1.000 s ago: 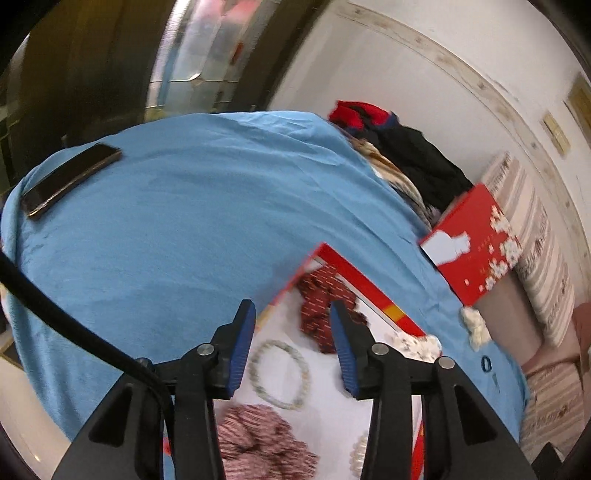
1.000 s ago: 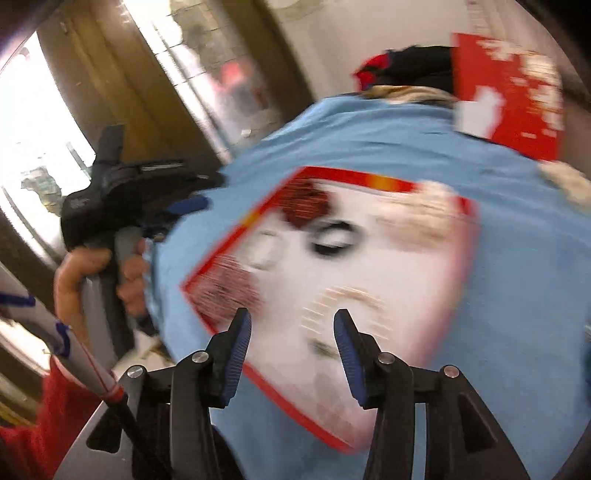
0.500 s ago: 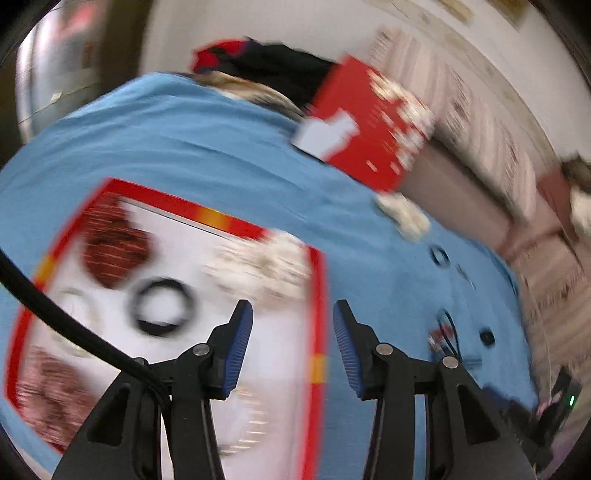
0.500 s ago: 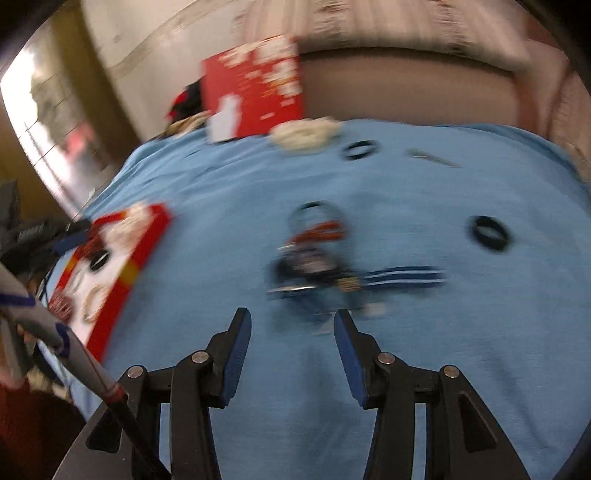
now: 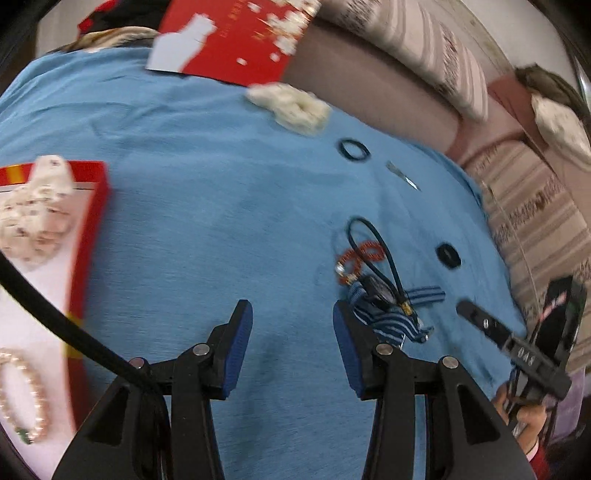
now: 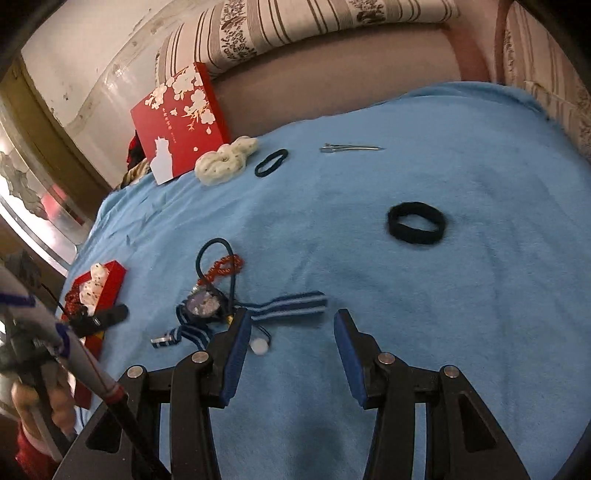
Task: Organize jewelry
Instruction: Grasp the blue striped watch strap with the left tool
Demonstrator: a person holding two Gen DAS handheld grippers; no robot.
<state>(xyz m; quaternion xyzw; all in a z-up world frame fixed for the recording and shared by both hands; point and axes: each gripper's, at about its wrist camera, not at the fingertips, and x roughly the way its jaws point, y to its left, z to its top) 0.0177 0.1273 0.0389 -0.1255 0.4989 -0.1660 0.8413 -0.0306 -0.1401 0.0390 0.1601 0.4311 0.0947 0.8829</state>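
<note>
Loose jewelry lies on a blue cloth (image 6: 369, 314). A tangle of a blue striped ribbon (image 6: 288, 304), a red bead bracelet (image 6: 225, 269) and a dark elastic cord sits just left of my right gripper (image 6: 291, 332), which is open over bare cloth. My left gripper (image 5: 292, 325) is open too, with the same tangle (image 5: 373, 273) just right of its right finger. The red tray (image 5: 88, 236) at the left edge holds a cream scrunchie (image 5: 33, 206) and a pearl bracelet (image 5: 26, 398).
Farther back lie a thick black hair band (image 6: 415, 222), a thin black hair tie (image 6: 271, 162), a silver clip (image 6: 351, 148) and a cream scrunchie (image 6: 225, 160). A red lid (image 6: 181, 122) leans against a sofa with striped cushions (image 6: 295, 26). A small white bead (image 6: 258, 346) rests by my right gripper's left finger.
Both grippers have swung away from over the red tray, rightward across the cloth, to the loose items. Their jaws stand as wide as before.
</note>
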